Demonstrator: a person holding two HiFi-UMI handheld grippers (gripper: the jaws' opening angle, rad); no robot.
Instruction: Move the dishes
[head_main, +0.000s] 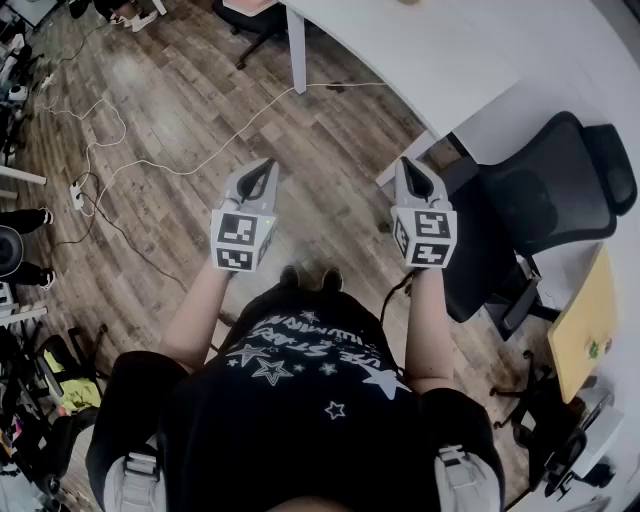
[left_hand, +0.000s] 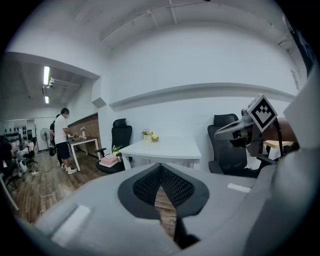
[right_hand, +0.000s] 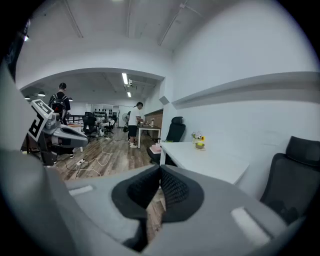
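Left tool (head_main: 264, 168) and right tool (head_main: 409, 166) are both clamped shut on nothing, out over the floor (head_main: 180, 110). Can't spot any dishes, so I'd head to the white worktop (head_main: 420, 50) far right and open up before reaching.

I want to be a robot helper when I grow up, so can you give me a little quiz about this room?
1. True or false: the grey two-jaw left gripper is holding a dish.
2. What stands to the right of the grey two-jaw right gripper? A: a black office chair. B: a red sofa. C: a blue fridge.
3. Fill in: the thin white cable lies on the brown wooden ____.

Key: 1 false, its jaws are shut on nothing. 2 A. 3 floor.
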